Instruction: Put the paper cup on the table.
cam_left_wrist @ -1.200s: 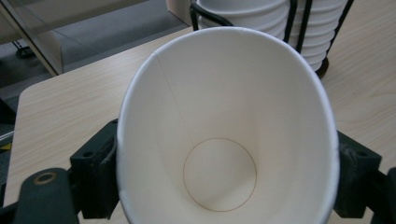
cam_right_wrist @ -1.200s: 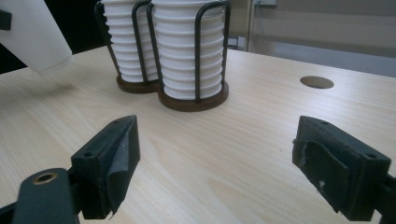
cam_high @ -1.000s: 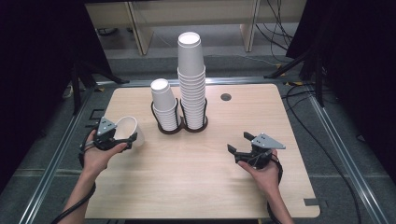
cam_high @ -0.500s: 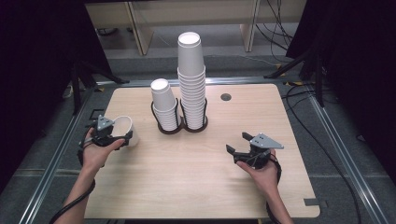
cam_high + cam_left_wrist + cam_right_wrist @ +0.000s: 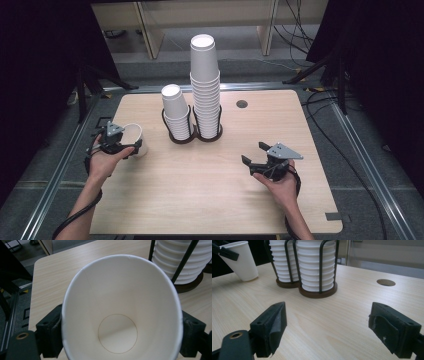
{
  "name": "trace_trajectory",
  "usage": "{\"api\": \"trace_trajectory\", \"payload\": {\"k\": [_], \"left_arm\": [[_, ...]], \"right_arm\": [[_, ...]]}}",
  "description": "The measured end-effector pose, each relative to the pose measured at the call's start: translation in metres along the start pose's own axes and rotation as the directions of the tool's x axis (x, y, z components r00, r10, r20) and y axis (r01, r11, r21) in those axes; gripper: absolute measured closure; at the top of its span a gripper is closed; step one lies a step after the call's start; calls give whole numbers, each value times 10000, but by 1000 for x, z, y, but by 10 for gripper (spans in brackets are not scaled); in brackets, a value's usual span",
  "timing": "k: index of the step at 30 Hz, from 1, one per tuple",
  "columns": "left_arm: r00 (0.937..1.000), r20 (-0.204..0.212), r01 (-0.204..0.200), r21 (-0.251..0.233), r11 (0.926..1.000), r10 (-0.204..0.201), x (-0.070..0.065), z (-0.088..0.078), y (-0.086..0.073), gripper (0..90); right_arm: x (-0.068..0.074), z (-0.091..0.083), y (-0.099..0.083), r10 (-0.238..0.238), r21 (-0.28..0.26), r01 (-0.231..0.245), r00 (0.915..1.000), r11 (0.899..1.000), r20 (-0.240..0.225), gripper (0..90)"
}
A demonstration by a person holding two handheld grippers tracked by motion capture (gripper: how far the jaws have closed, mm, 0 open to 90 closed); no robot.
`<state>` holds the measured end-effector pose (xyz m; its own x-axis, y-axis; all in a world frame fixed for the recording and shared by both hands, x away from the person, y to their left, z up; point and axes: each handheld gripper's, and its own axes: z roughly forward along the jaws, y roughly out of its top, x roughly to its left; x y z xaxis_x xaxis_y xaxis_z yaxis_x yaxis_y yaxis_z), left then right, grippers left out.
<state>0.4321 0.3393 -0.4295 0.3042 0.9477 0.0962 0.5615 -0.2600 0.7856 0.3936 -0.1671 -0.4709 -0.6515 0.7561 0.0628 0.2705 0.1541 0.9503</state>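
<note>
On the wooden table (image 5: 210, 185), the left gripper (image 5: 118, 145) sits at about nine o'clock near the left edge, its jaws clamped on either side of a single white paper cup (image 5: 134, 138). In the left gripper view the cup (image 5: 120, 312) opens toward the camera, tilted, its round bottom plain to see. In the right gripper view its base rests on or just above the tabletop. At about twelve o'clock stand two wire holders: the tall cup stack (image 5: 205, 85) and, touching it on its left, the short cup stack (image 5: 176, 112). The right gripper (image 5: 257, 161) rests at about four o'clock, well apart from the stacks, jaws spread wide with nothing between them. A dark round hole (image 5: 242, 104) lies at one o'clock.
</note>
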Motion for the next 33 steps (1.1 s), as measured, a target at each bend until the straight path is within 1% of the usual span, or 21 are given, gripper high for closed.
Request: {"api": "trace_trajectory", "payload": {"k": [1, 3, 5, 7, 11, 14, 15, 16, 17, 18, 20, 21, 22, 23, 25, 27, 28, 29, 30, 31, 33], "left_arm": [[9999, -10, -102, 135, 9999, 102, 0, 1, 0, 148], [10000, 16, -75, 146, 9999, 75, 0, 2, 0, 146], [10000, 6, -44, 118, 9999, 44, 0, 3, 0, 145], [9999, 7, -154, 196, 9997, 154, 0, 3, 1, 143], [9999, 14, -116, 113, 9999, 116, 0, 5, 1, 133], [9999, 75, -142, 128, 9998, 141, 0, 5, 0, 116], [9998, 43, -193, 139, 9997, 192, -1, 5, 0, 107], [9998, 43, -193, 139, 9997, 192, -1, 5, 0, 98], [9997, 61, -252, 139, 9996, 251, -1, 5, 0, 98], [9997, 4, -258, 146, 9996, 258, -1, 6, -1, 62], [9998, 40, -190, 109, 9998, 190, -1, 6, -1, 0], [9997, 213, -140, -40, 9999, 141, -2, 6, -1, 0], [9994, 246, -243, 13, 9997, 243, -2, 6, -1, 0], [9996, 186, -217, -37, 9998, 218, -3, 6, -1, 0], [9998, 119, -141, -70, 9999, 141, -3, 5, -1, 0], [9998, 134, -136, -144, 9998, 138, -2, 5, -2, 0], [9999, 80, -130, -170, 9998, 131, -2, 4, -2, 0], [9998, 65, -184, -203, 9996, 186, -2, 3, -2, 0], [9999, 111, -51, -296, 9995, 55, -2, 3, -2, 0], [9999, 95, -117, -256, 9996, 119, -1, 2, -2, 0], [9999, 100, -60, -335, 9994, 63, -2, 1, -2, 0]], "right_arm": [[0, 0, 0, -7, -12, 7, 10000, 10000, -23, 155], [-1, 1, 0, -126, 3, 126, 9998, 9999, -172, 155], [0, 1, 0, -177, 14, 177, 9998, 9998, -119, 154], [2, 1, 0, 73, 71, -73, 9999, 9999, -69, 154], [2, 1, 0, 14, 176, -12, 9999, 9998, -112, 154], [3, 1, 1, 133, 221, -130, 9998, 9997, -149, 154], [2, 1, 1, -99, 147, 100, 9999, 9998, -63, 154], [2, 1, 1, -99, 147, 100, 9999, 9998, -63, 154], [3, 2, 0, 88, 194, -86, 9999, 9998, -139, 154], [2, 3, 0, -94, 68, 94, 10000, 9999, 4, 155], [2, 3, 0, -86, 82, 85, 10000, 9999, 11, 155], [1, 2, 1, -108, 234, 110, 9999, 9997, -58, 154], [2, 2, 1, -104, 272, 106, 9999, 9996, -61, 154], [2, 2, 1, -42, 291, 44, 10000, 9996, -71, 155], [1, 3, 1, -222, 102, 222, 9997, 9997, -77, 155], [1, 3, 1, -254, 10, 254, 9997, 9997, 12, 155], [3, 3, 1, 32, 189, -31, 10000, 9998, -89, 154], [3, 3, 1, 3, 205, -1, 9999, 9998, -112, 155], [1, 3, 1, -245, 74, 245, 9997, 9997, -67, 155], [2, 3, 1, -239, 34, 239, 9997, 9997, -34, 154], [1, 3, 1, -276, 122, 277, 9996, 9995, -93, 154]]}}
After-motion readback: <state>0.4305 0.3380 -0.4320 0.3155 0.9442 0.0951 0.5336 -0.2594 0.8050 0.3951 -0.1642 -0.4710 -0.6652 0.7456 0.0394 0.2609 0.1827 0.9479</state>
